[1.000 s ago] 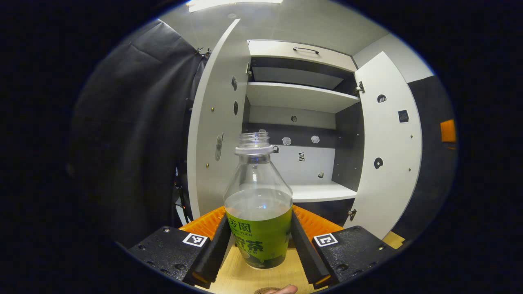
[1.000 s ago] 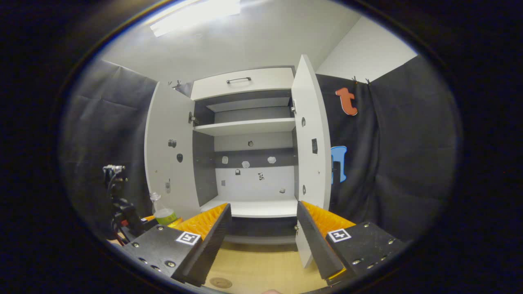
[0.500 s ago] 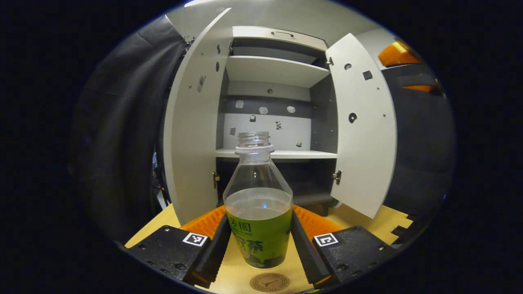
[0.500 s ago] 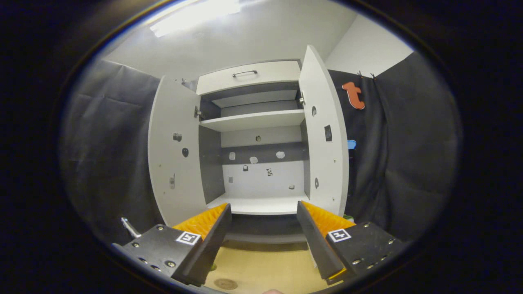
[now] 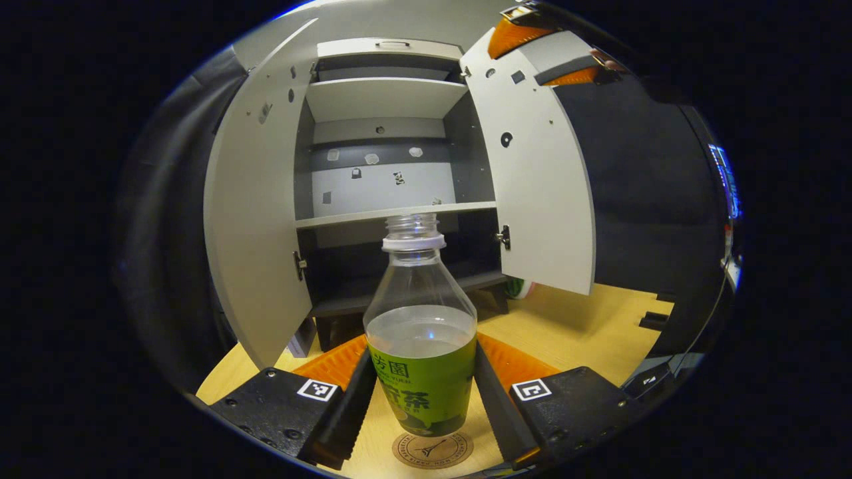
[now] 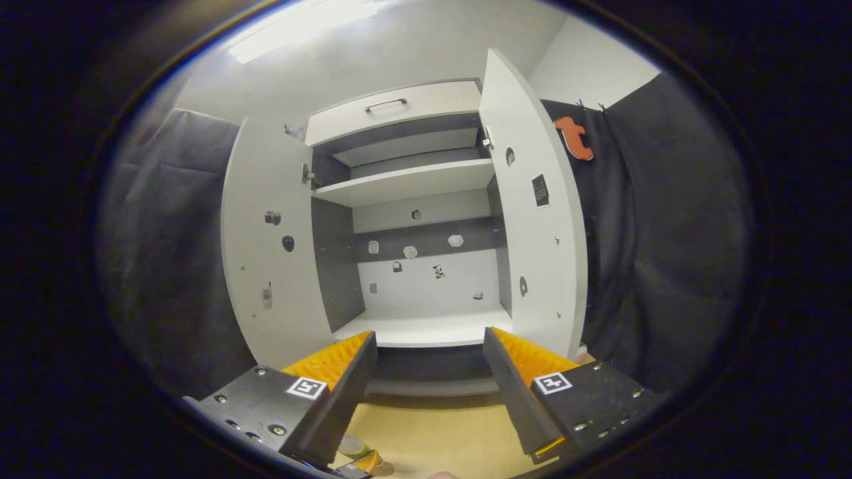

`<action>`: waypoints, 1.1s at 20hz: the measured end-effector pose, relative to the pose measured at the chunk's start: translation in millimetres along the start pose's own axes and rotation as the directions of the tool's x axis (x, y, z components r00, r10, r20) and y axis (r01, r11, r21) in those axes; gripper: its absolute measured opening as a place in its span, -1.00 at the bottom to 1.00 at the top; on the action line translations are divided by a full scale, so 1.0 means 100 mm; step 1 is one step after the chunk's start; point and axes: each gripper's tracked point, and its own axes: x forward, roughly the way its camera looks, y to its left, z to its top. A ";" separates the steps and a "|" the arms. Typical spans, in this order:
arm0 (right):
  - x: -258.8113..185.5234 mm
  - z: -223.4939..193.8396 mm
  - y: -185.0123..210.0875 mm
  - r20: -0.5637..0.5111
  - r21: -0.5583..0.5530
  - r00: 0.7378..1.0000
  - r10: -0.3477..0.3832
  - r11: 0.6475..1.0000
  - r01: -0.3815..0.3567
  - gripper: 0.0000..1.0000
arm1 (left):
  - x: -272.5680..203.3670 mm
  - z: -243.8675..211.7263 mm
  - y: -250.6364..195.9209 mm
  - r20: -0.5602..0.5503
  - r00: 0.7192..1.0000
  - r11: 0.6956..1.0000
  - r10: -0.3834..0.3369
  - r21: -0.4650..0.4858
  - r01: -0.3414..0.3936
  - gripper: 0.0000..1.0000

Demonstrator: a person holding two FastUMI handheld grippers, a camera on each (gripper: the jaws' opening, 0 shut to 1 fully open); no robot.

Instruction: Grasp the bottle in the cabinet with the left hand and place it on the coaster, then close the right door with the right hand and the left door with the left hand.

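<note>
A clear uncapped bottle [image 5: 421, 313] with a green label and some liquid in it stands upright in my left gripper [image 5: 423, 362], whose fingers press on both sides of the label. A round brown coaster [image 5: 432, 451] lies on the wooden table directly below the bottle's base; I cannot tell whether they touch. Behind it stands the white cabinet with its left door [image 5: 256, 219] and right door [image 5: 542, 186] swung open. My right gripper [image 6: 429, 372] is open with nothing between its fingers, and faces the cabinet's lower shelf [image 6: 426, 329]. The right door [image 6: 542, 226] stands just beyond its right finger.
The wooden table [image 5: 579, 326] stretches to the right of the cabinet. A small round green and red thing [image 5: 519, 288] sits behind the right door's lower corner. Black cloth hangs on both sides of the cabinet. The other gripper [image 5: 546, 56] shows high at the upper right.
My left gripper has carried the bottle down and over the coaster, which now shows whole under the base. The right gripper shifted slightly; the cabinet sits a little higher in its view.
</note>
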 end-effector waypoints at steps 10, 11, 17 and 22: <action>0.06 -0.12 0.07 -0.034 0.018 0.999 0.016 1.000 -0.015 0.95 | -0.06 -0.40 0.03 -0.102 0.994 0.997 -0.048 0.061 0.055 0.68; 0.06 -0.11 0.07 -0.033 0.010 0.999 0.018 1.000 -0.018 0.95 | -0.06 -0.43 0.06 -0.115 0.992 0.996 -0.043 0.067 0.051 0.72; 0.00 -0.10 0.01 -0.031 -0.010 0.999 0.016 1.000 -0.016 0.94 | -0.19 -0.19 0.11 -0.132 0.990 0.999 -0.040 0.031 0.044 0.82; -0.13 0.00 -0.10 -0.006 0.003 1.000 0.004 1.000 -0.004 0.95 | -0.33 0.26 0.21 -0.146 0.989 0.999 -0.017 -0.046 0.010 0.82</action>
